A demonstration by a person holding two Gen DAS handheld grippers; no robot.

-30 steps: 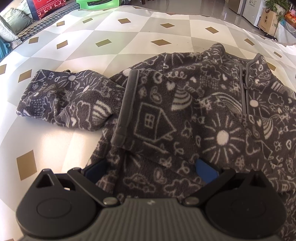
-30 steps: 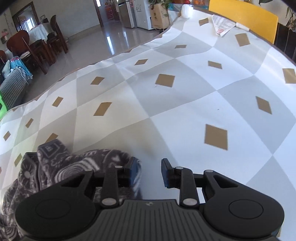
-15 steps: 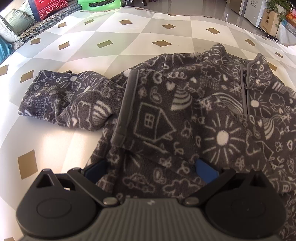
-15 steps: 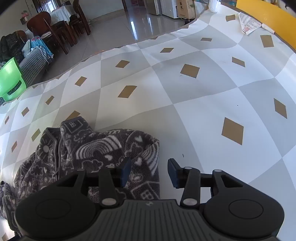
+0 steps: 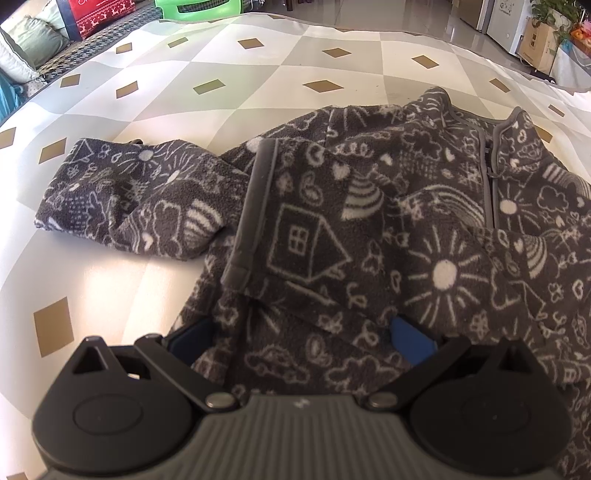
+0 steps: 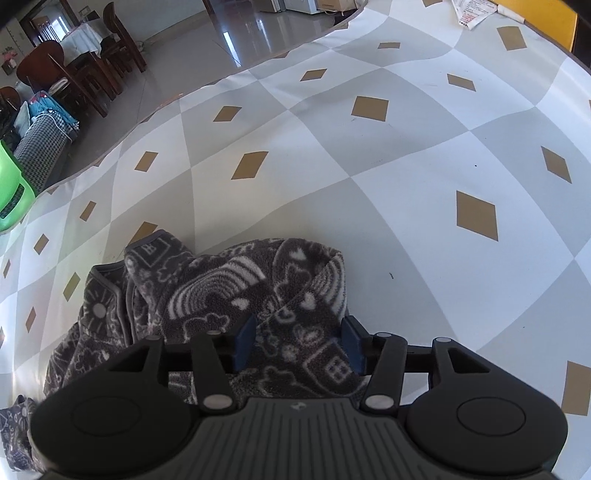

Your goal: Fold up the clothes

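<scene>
A wide desk point(image 6: 369, 155) covered in a grey and white diamond-pattern cloth is seen in a tiled living room, with dark dining chairs point(image 6: 74, 66) and a green stool point(image 5: 195, 7) beyond its edge. A dark grey fleece jacket point(image 5: 369, 229), printed with white doodles, is spread flat on the desk. One sleeve point(image 5: 314, 221) has been laid across the chest, while the other sleeve point(image 5: 125, 192) is left stretched out to the side. The left gripper point(image 5: 301, 336) is held over the near hem; its jaws are spread wide with fleece lying between them, apparently ungripped. The right gripper point(image 6: 299, 343) is placed at the shoulder by the collar; its jaws are opening, with fabric between them but not pinched. The folding is judged to be at an early stage: the outstretched sleeve and the body folds remain to be done.
</scene>
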